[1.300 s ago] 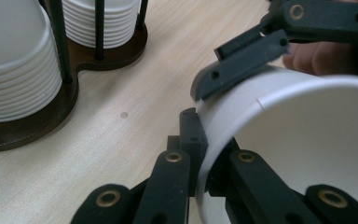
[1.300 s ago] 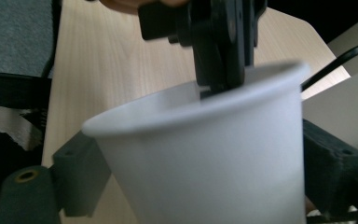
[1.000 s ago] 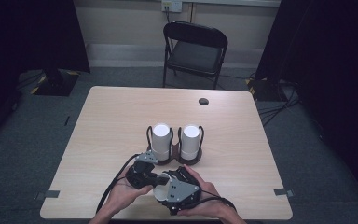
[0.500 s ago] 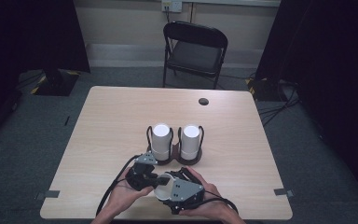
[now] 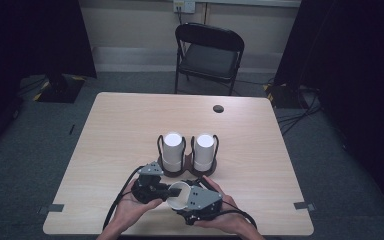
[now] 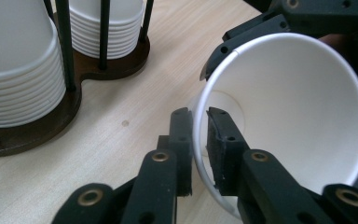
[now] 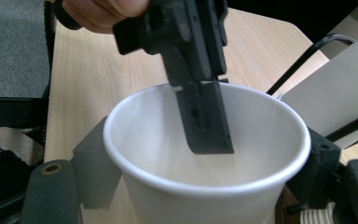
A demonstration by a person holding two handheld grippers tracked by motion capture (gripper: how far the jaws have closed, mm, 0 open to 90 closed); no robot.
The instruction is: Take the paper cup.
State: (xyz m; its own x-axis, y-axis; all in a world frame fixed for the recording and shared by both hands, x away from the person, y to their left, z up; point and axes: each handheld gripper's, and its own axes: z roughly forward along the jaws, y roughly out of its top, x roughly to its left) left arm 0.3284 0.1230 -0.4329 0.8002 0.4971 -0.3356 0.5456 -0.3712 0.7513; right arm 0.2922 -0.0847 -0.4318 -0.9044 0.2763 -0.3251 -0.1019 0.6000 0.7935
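Handing off: paper cup (image 5: 179, 195) sits near the counter's (image 5: 120, 125) near edge, between both grippers
Right gripper (image 5: 189, 196): clamped round the cup's wall, jaws just closed in a bit more
Left gripper (image 6: 199, 149): jaws straddle the rim, just eased apart, barely pinching if at all
Risk: squeeze harder and the thin wall dents, imo
Farther back: cup stacks (image 5: 172, 150) in the wooden holder (image 5: 187, 171), same spot as before

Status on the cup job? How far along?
Done: one cup is apart from the stacks in the holder. In hand: right gripper has just been closing its fingers round the body; left gripper, fingers straddling the rim, has just been opening. Left: pull the left gripper clear, then likely place the cup.
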